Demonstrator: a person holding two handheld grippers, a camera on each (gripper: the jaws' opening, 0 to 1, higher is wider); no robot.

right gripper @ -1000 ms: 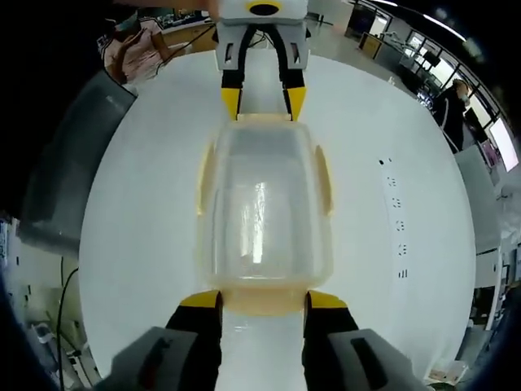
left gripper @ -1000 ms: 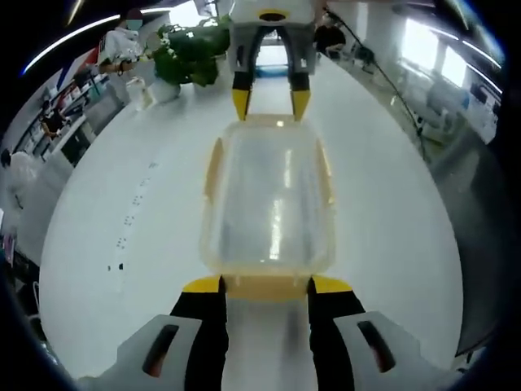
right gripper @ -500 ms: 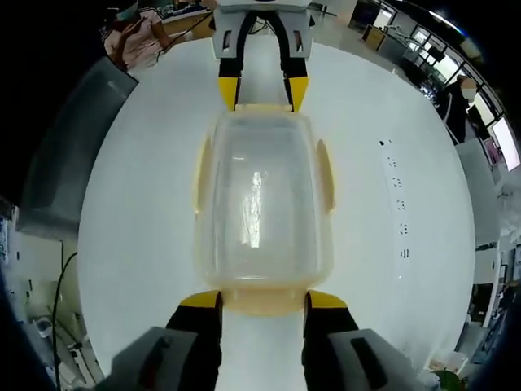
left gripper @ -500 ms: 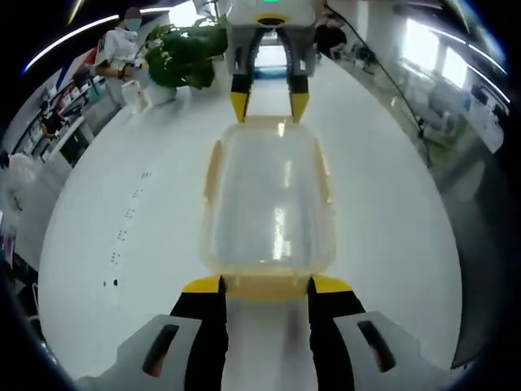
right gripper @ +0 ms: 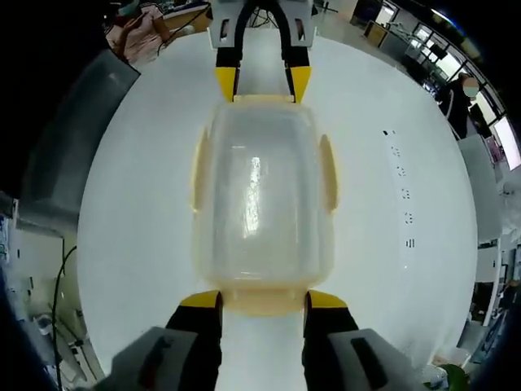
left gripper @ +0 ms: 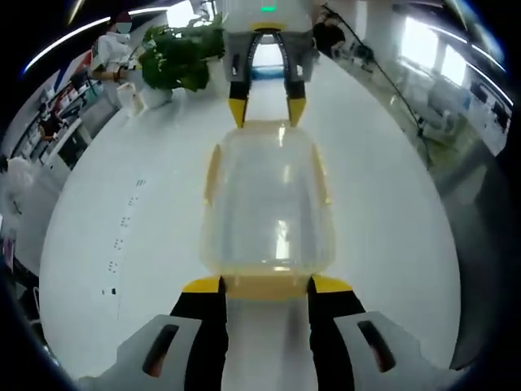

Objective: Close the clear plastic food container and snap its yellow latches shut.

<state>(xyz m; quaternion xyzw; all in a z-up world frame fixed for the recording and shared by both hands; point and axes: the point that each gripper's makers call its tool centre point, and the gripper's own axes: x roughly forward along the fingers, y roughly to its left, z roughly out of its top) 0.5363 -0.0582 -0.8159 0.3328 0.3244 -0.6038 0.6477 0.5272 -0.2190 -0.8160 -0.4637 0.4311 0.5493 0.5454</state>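
Clear food container (left gripper: 269,204) lidded on the white table (left gripper: 122,204), a gripper at each short end.

Left gripper (left gripper: 267,285) and right gripper (right gripper: 252,300) both spread open, yellow tips flanking the end latches (left gripper: 267,285); side latches (right gripper: 328,173) folded down.

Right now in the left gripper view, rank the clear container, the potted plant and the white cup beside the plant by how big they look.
1. Container, by far the largest.
2. Potted plant.
3. White cup, smallest.
The plant and cup stand much farther from the camera, so this order says little about true size.
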